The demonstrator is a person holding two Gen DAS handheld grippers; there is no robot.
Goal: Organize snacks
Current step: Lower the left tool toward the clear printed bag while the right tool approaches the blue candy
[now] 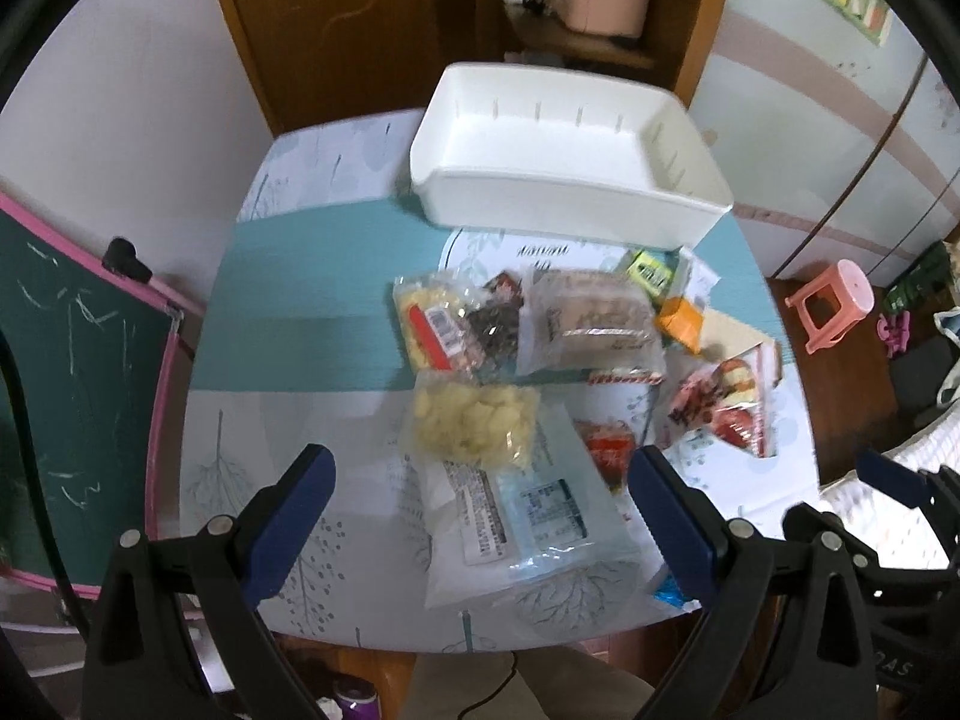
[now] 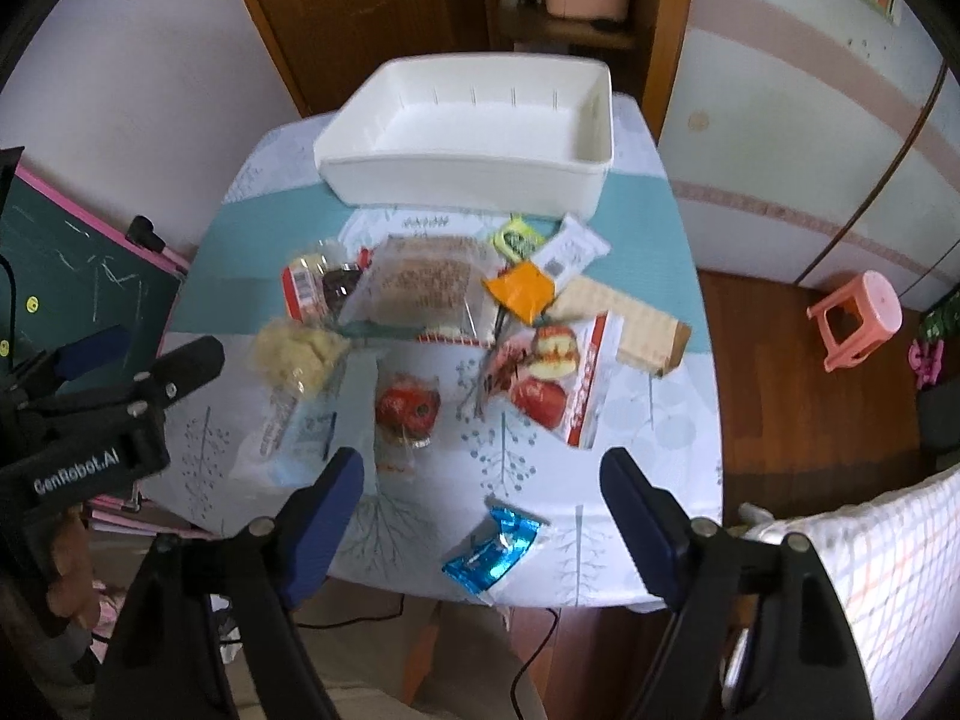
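An empty white bin [image 1: 570,150] stands at the table's far side; it also shows in the right wrist view [image 2: 474,138]. Several snack packs lie in front of it: a clear bag of pale chips [image 1: 471,420], a brown cracker pack [image 1: 591,318], an orange packet [image 2: 521,291], an apple-print bag [image 2: 555,378], a red snack [image 2: 408,408], a blue foil wrapper [image 2: 495,549]. My left gripper [image 1: 480,474] is open above the chip bag's near end. My right gripper [image 2: 483,480] is open above the blue wrapper. Both are empty.
A green chalkboard with a pink frame [image 1: 72,372] stands left of the table. A pink stool [image 2: 858,318] is on the wooden floor at the right. A checked cushion [image 2: 870,588] is at the near right. A wooden door [image 1: 336,18] is behind the table.
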